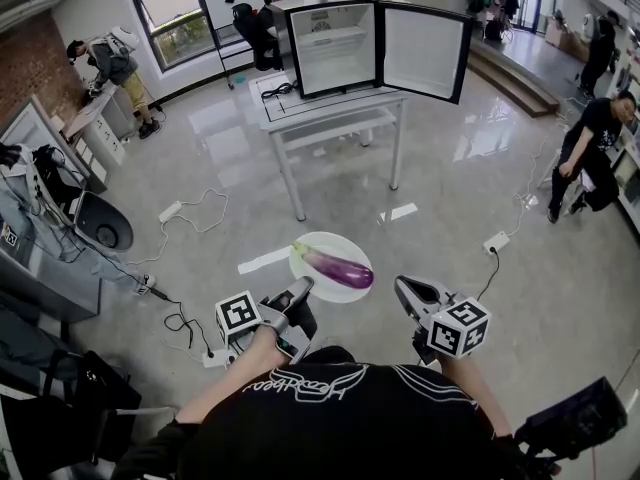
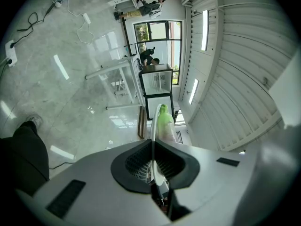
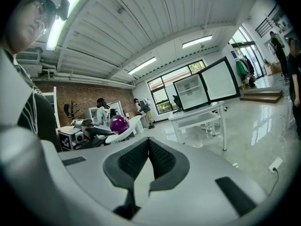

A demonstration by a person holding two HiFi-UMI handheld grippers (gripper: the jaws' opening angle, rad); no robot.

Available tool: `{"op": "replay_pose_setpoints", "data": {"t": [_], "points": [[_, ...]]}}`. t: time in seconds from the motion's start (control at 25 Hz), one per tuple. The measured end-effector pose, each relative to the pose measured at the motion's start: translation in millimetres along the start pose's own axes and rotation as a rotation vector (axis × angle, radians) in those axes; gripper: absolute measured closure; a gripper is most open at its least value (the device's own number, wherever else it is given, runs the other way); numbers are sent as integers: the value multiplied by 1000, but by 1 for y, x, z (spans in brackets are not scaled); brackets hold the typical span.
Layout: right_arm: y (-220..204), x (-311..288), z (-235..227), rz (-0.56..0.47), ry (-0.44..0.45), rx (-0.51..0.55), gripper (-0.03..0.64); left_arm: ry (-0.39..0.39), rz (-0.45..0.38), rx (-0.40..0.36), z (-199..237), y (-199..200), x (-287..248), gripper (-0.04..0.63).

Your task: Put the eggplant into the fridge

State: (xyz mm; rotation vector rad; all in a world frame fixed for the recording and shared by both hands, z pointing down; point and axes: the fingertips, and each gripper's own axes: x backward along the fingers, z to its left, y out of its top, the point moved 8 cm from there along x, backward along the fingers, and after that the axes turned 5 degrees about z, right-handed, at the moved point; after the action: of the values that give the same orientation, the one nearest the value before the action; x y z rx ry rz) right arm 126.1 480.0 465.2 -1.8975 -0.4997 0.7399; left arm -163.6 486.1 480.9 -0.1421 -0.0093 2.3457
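a black shirt [image 1: 340, 418], then two grippers. the eggplant [image 1: 335, 266] lies on a white plate [image 1: 335, 241] just ahead of the left gripper [image 1: 304, 286], which is clamped on the plate's near rim, likely carrying it as a tray. the right gripper [image 1: 401, 284] is beside the plate, closed on nothing. the fridge [image 1: 335, 43] stands open, well ahead.

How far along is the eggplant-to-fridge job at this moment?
Done: the fridge on the table already has its door open. In hand: the left hand-held gripper is shut on the rim of a white plate carrying the eggplant; the right hand-held gripper is shut and empty. Left: crossing the floor to the fridge and getting the eggplant inside.
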Motion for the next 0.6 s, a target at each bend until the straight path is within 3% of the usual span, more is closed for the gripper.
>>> {"op": "replay_pose_setpoints", "data": {"t": [0.16, 0.6], "points": [[0, 0, -1, 11, -24, 37, 609, 16, 3, -9, 4, 4, -1, 571], [-1, -2, -3, -40, -7, -72, 609, -10, 47, 19, 4, 11, -11, 571]]}}
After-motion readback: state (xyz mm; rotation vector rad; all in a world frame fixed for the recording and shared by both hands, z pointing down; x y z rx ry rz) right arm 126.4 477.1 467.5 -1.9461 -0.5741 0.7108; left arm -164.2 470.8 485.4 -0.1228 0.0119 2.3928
